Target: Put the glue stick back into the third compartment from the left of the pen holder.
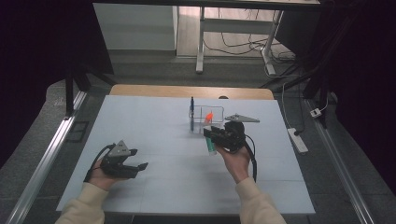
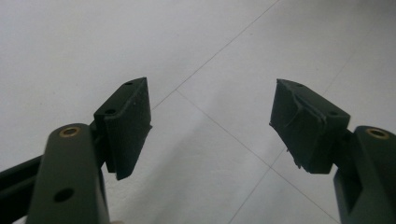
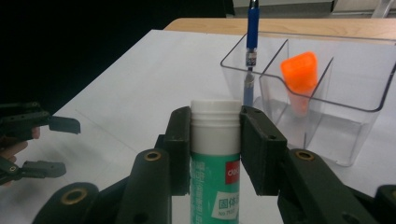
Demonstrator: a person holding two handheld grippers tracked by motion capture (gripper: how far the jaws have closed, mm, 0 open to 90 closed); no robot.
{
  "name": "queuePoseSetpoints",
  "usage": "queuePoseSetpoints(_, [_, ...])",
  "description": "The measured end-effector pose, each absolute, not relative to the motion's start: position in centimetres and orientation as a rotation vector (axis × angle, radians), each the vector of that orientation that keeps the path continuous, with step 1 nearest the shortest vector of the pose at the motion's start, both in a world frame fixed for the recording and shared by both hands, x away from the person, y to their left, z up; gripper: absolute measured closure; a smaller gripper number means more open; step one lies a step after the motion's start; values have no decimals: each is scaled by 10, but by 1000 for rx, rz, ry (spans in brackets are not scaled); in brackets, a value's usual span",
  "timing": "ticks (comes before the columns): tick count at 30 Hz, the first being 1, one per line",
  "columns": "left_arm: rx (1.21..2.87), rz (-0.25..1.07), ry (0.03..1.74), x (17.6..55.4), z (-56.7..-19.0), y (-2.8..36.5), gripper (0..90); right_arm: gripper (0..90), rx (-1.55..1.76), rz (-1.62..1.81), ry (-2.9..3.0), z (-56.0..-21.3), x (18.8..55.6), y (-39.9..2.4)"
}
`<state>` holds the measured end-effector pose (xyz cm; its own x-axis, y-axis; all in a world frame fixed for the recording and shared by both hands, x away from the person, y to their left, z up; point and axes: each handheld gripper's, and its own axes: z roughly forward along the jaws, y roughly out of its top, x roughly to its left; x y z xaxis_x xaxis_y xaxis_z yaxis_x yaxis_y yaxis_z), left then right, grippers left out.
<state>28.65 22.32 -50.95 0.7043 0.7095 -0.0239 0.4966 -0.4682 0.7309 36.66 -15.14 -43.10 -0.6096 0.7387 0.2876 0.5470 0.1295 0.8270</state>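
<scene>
Here, right tool [image 3: 215, 140] pinching green "No." glue stick [image 3: 215, 172]; left tool [image 2: 210, 128] spread.

High view overlooks the table [image 1: 154, 116]; gripper views sit close above it.

We take this for a lab or office workroom set up for recording: we work at a wooden table [image 1: 191, 91] covered by a plain white sheet [image 1: 154, 140], with dark curtains [image 1: 37, 56] hung on either side. Behind it we see a white-legged desk frame [image 1: 201, 42] with loose black cables [image 1: 238, 46] trailing over the grey floor, a white power strip [image 1: 298, 140] and metal rails [image 1: 44, 158] along the floor. A clear plastic desk organiser [image 3: 303, 107] holding a blue pen [image 3: 252, 28] adds the office note.
</scene>
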Motion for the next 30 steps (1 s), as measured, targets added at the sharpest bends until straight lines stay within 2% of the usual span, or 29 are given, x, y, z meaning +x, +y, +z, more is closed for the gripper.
queuePoseSetpoints(30, [2170, 360, 910, 286, -511, 222, 286, 642, 1316, 1514, 1994, -411, 395, -174])
